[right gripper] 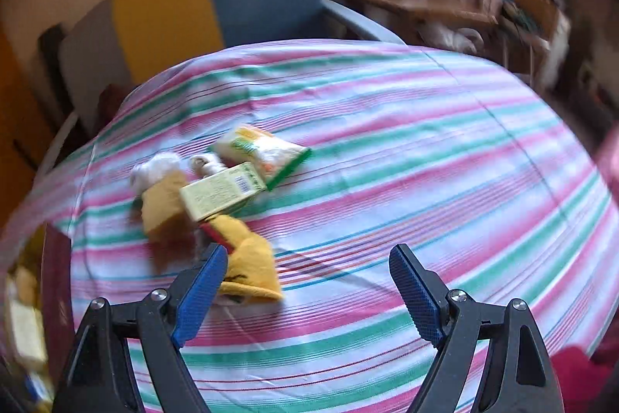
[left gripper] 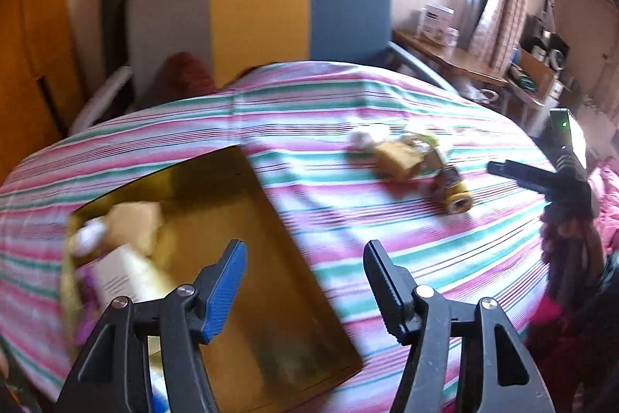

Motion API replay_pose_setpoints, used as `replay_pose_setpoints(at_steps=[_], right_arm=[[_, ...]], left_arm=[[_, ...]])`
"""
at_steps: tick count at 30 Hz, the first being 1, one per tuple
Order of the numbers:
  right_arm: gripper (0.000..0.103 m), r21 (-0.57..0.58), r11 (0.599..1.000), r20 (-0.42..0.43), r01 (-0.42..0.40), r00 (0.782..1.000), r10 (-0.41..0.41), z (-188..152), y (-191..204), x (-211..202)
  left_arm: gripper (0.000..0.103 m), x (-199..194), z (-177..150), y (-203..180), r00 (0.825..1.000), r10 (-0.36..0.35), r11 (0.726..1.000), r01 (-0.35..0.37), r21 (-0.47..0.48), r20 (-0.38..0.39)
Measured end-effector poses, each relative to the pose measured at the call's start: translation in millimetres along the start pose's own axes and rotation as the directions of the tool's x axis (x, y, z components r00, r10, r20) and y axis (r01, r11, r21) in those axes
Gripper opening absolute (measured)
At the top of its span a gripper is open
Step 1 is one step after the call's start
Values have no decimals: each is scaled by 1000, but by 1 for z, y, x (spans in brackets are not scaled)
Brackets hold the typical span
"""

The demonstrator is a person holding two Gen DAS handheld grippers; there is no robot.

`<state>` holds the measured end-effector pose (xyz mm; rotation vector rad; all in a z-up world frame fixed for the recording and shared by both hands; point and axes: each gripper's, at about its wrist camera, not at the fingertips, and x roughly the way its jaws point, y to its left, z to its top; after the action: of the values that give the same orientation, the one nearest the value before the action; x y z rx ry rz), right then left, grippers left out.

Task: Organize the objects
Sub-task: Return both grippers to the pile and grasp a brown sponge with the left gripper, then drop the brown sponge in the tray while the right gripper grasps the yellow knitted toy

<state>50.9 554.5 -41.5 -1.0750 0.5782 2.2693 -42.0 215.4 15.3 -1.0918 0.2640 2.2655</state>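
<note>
A shallow gold box [left gripper: 232, 204] lies on the striped bedcover [left gripper: 348, 95]; a yellow soft item [left gripper: 135, 219], a white carton [left gripper: 116, 277] and a white lump sit blurred at its left end. My left gripper [left gripper: 305, 250] hangs open and empty over the box's right edge. A loose pile lies on the cover: a white snack packet with a green edge [right gripper: 263, 149], a pale green carton [right gripper: 220, 190], yellow fabric pieces [right gripper: 251, 266] and a white wad [right gripper: 154, 167]. My right gripper [right gripper: 309, 254] stands open and empty just right of the yellow fabric.
Behind the bed stands a grey, yellow and blue chair [left gripper: 255, 18]. A wooden desk [left gripper: 445, 57] with boxes sits at the right under the window. The person's hand holds the right gripper [left gripper: 541, 179] at the right edge. The gold box's dark wall [right gripper: 58, 277] shows far left.
</note>
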Motion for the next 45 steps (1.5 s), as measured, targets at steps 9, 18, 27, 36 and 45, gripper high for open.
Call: replay_pose_setpoints(at_steps=[9,18,27,36,45], right_arm=[[87,44,998,17,-33,999,33,4,-7,-11],[90,141,987,-4,-75,997,76,8,-24,-8],[90,157,981,-25,-115,992,120,8,-23,-5],[90,163,981,-38,-105,993,113,7,-27,0],[90,140,984,-38,-114,992,121,6,-22,3]], left_arm=[[59,97,50,-54,984,-119,992,113,-51,-135],[66,192,85,-71,948,-200,959,138,-248,-249],[78,247,109,-94,930,-196,945,94,-314,-312],[55,233,90,-86,943,-179,957,100,-273,-281],[55,165,25,-68,946,-165,978,121,-167,-279]])
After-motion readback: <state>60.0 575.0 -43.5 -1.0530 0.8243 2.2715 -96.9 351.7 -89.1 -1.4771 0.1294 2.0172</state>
